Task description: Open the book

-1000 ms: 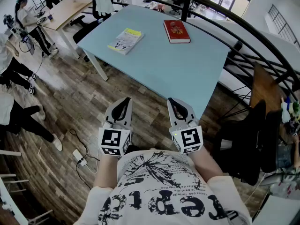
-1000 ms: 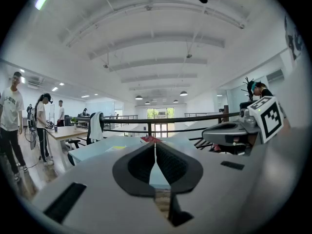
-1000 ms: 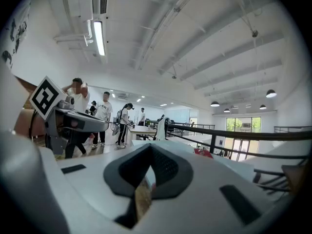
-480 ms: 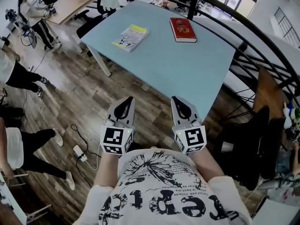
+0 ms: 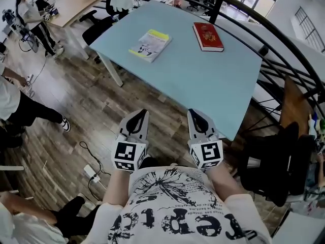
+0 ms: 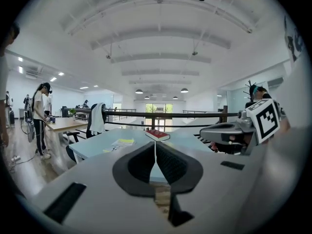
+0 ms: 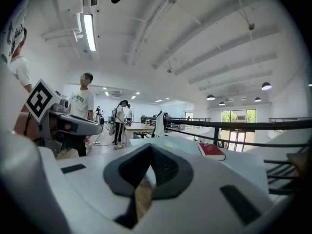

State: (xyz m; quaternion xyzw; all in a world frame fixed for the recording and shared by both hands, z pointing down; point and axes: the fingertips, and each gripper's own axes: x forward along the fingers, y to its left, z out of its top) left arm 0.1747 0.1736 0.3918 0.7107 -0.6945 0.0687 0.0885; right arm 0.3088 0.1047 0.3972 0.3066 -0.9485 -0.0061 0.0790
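Observation:
A closed red book [image 5: 208, 36] lies at the far side of the light blue table [image 5: 203, 85]; it also shows in the left gripper view as the red book [image 6: 157, 134] and in the right gripper view as the red book [image 7: 211, 150]. A closed yellow-and-white book [image 5: 150, 45] lies to its left. My left gripper [image 5: 139, 113] and right gripper [image 5: 194, 112] are held side by side over the wooden floor, just short of the table's near edge. Both are shut and hold nothing. The left jaw tips [image 6: 155, 143] and right jaw tips [image 7: 150, 147] meet.
A black railing [image 5: 264, 50] runs along the table's far and right sides. A black office chair [image 5: 271, 161] stands at the right. People stand at the left, and a power strip [image 5: 92, 173] with cables lies on the floor. A wooden desk [image 5: 71, 4] is at the top left.
Both grippers have moved forward toward the table's near edge, still shut. The books now sit further right in the head view. The people at the left have shifted.

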